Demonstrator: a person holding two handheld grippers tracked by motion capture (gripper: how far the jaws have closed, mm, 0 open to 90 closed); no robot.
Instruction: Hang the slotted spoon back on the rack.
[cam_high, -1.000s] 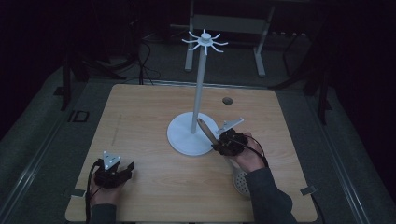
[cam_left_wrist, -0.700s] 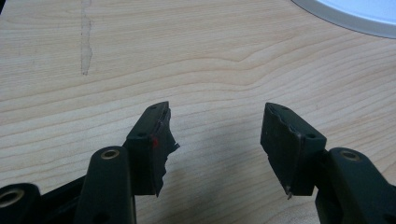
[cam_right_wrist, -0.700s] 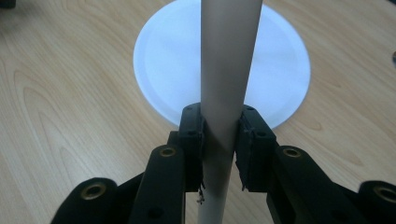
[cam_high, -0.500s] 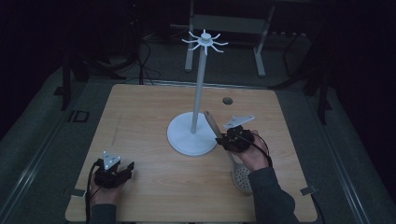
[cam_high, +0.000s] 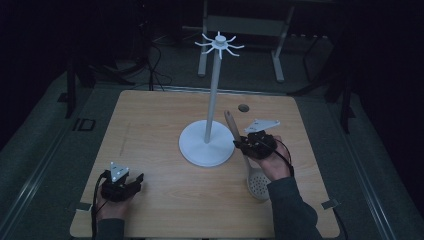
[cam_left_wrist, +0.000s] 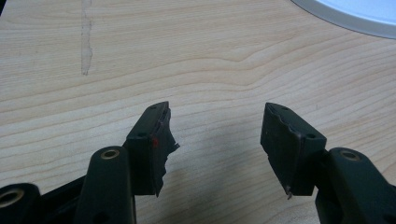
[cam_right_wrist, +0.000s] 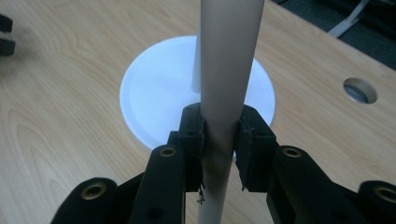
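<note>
Squeezing the handle of a long spoon (cam_right_wrist: 224, 93), the right claw (cam_high: 246, 145) has both pads pressed tight on it, one on each side. The spoon is a skimmer with little holes in its round end. In the high view its handle tip (cam_high: 229, 116) points up and away toward the far side, and its round holey end (cam_high: 259, 184) hangs low near the table (cam_high: 150, 130), close to the person's right wrist. The claw grips the handle about halfway along.

Just to the left of the claw stands a white stand (cam_high: 207, 149) with a wide flat foot, a tall thin pole and small hooks (cam_high: 219, 44) at the top. The handle leans close to that pole.

The spoon looks light and stiff, so it should not bend. Its handle is smooth and round, so I think it could slip or spin between the pads if the hold is loose. Holding nearer the middle seems best, because the round end is heavier and may pull down.

Far off on the near left of the table, the left claw (cam_left_wrist: 215, 140) rests with its jaws wide apart and nothing between them. A small round hole (cam_high: 243, 107) sits in the table at the far side.
</note>
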